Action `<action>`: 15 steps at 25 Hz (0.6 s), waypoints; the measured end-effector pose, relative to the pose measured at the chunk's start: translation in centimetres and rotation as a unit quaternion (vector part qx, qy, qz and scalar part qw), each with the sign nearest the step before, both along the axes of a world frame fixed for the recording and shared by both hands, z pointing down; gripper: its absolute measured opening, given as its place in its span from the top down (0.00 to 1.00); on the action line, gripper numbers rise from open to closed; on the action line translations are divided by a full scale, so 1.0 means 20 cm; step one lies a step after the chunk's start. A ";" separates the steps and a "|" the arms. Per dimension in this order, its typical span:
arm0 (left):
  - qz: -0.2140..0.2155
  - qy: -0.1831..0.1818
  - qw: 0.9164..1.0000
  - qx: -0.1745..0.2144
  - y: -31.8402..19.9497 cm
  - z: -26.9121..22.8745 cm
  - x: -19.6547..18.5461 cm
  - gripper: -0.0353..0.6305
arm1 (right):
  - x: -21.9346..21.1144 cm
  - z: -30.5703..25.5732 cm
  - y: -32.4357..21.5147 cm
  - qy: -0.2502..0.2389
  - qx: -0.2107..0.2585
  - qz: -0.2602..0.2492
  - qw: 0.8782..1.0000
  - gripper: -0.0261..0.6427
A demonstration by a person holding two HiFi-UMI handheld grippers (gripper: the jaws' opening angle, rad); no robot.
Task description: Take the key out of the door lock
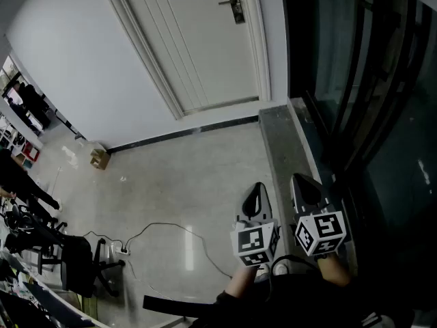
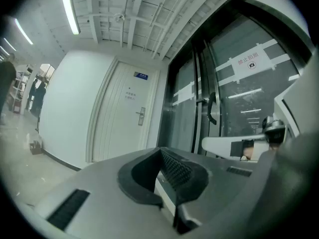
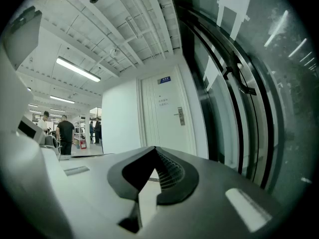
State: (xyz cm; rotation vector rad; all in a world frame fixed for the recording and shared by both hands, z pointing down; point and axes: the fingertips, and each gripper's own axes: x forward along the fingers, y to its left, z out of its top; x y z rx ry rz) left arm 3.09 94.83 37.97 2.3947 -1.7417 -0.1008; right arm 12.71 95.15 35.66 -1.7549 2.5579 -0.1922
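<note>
A white door (image 1: pixel 198 39) stands far ahead, with a dark lock plate and lever handle (image 1: pixel 234 4) near its right edge. That lock (image 2: pixel 141 116) is small in the left gripper view, and in the right gripper view the lock (image 3: pixel 180 116) is just as distant. Any key in it is too small to make out. My left gripper (image 1: pixel 258 186) and right gripper (image 1: pixel 304 180) are held side by side low in the head view, several steps from the door. The left gripper (image 2: pixel 162 151) and the right gripper (image 3: pixel 155 148) are both shut, jaws meeting at the tips, holding nothing.
A dark glass wall with black frames (image 1: pixel 369 80) runs along the right, with a grey stone strip (image 1: pixel 280 149) at its foot. On the floor lie a small cardboard box (image 1: pixel 100 158) and a cable (image 1: pixel 171 231). An office chair (image 1: pixel 82 265) and people (image 1: pixel 27 101) are at the left.
</note>
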 end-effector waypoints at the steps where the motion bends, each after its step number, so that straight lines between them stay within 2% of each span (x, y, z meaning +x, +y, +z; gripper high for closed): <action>1: 0.000 0.001 1.000 -0.001 0.00 0.00 0.00 0.95 | 0.00 0.00 0.00 0.001 0.000 0.000 1.000 0.96; 15: -0.001 0.004 1.000 -0.001 -0.01 0.00 -0.03 0.95 | -0.02 0.00 -0.02 -0.001 0.000 0.006 1.000 0.96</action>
